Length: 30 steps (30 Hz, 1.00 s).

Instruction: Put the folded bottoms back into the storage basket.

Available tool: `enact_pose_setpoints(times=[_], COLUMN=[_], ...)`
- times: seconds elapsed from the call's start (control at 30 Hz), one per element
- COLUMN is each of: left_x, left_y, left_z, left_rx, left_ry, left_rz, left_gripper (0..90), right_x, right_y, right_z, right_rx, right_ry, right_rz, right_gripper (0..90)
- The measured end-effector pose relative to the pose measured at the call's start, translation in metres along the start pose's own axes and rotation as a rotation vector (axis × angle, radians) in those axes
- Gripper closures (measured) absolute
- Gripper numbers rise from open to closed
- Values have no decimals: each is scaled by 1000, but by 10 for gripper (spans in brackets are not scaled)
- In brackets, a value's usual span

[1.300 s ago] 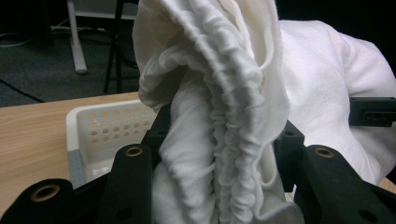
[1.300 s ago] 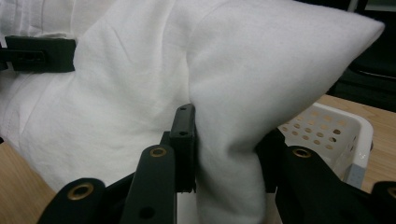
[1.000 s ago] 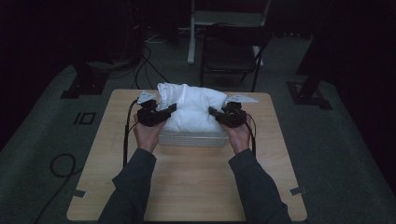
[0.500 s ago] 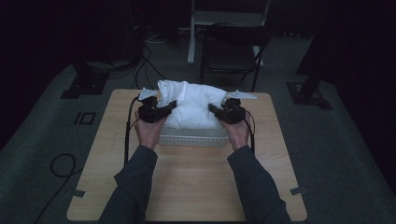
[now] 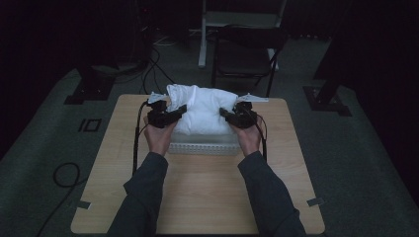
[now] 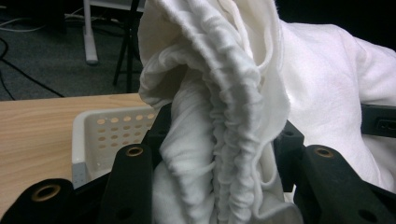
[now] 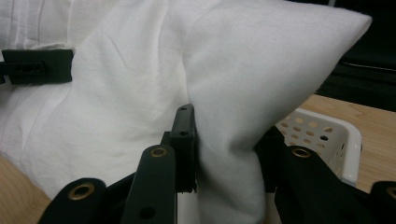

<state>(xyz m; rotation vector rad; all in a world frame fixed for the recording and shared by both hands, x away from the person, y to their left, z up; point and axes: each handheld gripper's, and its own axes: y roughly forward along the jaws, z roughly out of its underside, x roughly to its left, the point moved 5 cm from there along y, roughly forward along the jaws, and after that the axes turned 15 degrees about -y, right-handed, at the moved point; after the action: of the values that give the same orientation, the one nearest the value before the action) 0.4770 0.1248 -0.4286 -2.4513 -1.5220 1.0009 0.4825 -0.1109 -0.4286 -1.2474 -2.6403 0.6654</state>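
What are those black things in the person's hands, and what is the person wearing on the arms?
Each hand carries a black claw tool: the left claw and the right claw. Close up, each has two flat, matte black jaws with small brass-ringed holes. A thin black cable trails from the left one and another from the right. The person wears dark grey long sleeves that end at the wrists.

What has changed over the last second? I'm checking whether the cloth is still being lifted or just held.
Little visibly moved. The white cloth hangs bunched above the white perforated basket much as before. The left claw and right claw stay clamped on its two ends, hands in about the same places on the wooden table.
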Motion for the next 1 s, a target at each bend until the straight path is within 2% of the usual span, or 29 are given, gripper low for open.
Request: enact_pose_setpoints(times=[0.4, 1.0], left_x=[5, 10], left_y=[11, 26], left_z=[0, 1], left_rx=[14, 22], left_ry=[-17, -33], left_rz=[-25, -51], left_gripper=[552, 553], right_x=[-5, -12], right_y=[12, 23], right_z=[4, 7], right_rx=[22, 45], right_ry=[20, 19], right_rz=[9, 30], right_gripper=[688, 689])
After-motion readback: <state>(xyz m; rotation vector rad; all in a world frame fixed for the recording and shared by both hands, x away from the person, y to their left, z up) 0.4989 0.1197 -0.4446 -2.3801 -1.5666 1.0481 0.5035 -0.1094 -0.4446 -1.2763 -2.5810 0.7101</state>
